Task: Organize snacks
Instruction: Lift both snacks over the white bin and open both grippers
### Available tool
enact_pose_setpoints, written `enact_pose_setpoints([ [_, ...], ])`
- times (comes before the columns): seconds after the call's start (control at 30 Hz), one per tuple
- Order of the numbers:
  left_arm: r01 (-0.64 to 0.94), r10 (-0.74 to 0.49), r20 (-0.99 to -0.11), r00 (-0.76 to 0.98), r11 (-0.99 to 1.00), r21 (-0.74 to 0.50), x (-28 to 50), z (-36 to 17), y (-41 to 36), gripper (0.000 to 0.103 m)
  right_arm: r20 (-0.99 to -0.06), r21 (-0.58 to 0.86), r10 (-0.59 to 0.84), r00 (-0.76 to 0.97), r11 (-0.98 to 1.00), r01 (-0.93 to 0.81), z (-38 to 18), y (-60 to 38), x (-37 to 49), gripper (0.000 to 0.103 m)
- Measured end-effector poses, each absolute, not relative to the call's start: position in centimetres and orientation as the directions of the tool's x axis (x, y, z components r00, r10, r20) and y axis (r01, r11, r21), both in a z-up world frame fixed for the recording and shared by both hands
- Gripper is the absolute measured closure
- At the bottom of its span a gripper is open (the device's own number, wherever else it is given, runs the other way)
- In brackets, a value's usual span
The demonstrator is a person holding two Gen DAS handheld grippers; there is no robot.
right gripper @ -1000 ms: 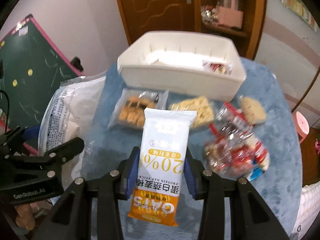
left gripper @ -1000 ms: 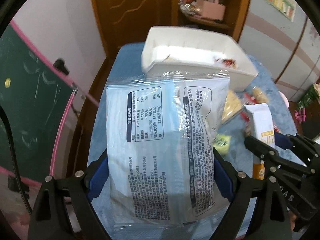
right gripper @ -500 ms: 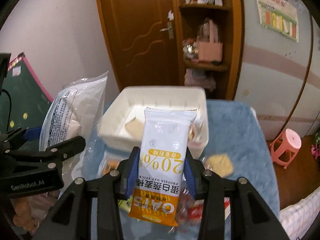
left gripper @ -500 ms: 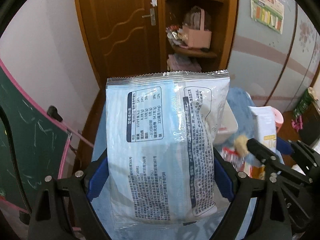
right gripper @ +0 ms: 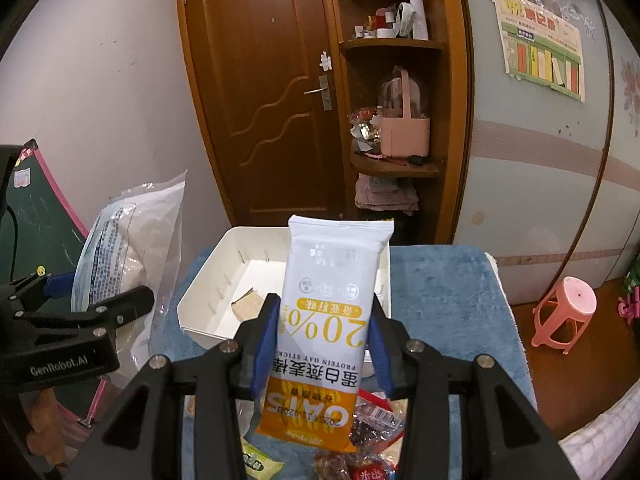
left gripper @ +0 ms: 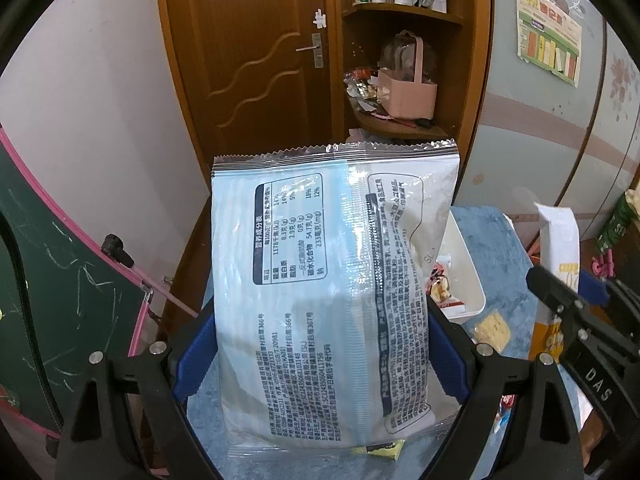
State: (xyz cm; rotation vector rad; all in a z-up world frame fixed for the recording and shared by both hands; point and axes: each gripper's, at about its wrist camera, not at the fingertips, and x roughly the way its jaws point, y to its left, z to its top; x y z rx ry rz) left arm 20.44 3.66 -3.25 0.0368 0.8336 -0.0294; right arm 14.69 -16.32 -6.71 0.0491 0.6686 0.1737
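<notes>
My left gripper (left gripper: 320,344) is shut on a large pale blue-and-white snack bag (left gripper: 332,292) and holds it upright above the table; the bag also shows at the left of the right wrist view (right gripper: 124,256). My right gripper (right gripper: 322,344) is shut on a white-and-orange oat stick pack (right gripper: 328,320), held upright in front of the white bin (right gripper: 208,280). The pack shows at the right of the left wrist view (left gripper: 560,240). The white bin (left gripper: 468,264) sits on the blue tablecloth (right gripper: 440,292) with a few snacks in it, mostly hidden by the bags.
Loose snacks lie on the cloth: a cracker pack (left gripper: 490,326), red-wrapped sweets (right gripper: 372,420), a green-yellow packet (right gripper: 260,464). A green chalkboard (left gripper: 52,280) stands at the left, a brown door (right gripper: 260,100) and corner shelf (right gripper: 396,168) behind, a pink stool (right gripper: 564,312) at the right.
Both grippers have risen and tilted up with their bags held fast. The view now takes in the door and shelf, and the bin sits lower and farther off.
</notes>
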Motion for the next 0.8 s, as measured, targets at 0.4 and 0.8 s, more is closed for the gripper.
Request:
enact_pose_setpoints([
  [0.4,0.048,-0.013,-0.751,0.660,0.999,0.025,21.0,-5.1,3.5,0.012,-0.639,0.099,0.182,0.747,0.983,-0.155,-8.3,-15.9,17.2,0.061],
  [0.8,0.016,-0.009,-0.795,0.606,1.000,0.001,26.6,-9.0,2.7,0.011,-0.703,0.149,0.188,0.686,0.982,-0.117,-11.3,-16.9,23.8,0.061],
])
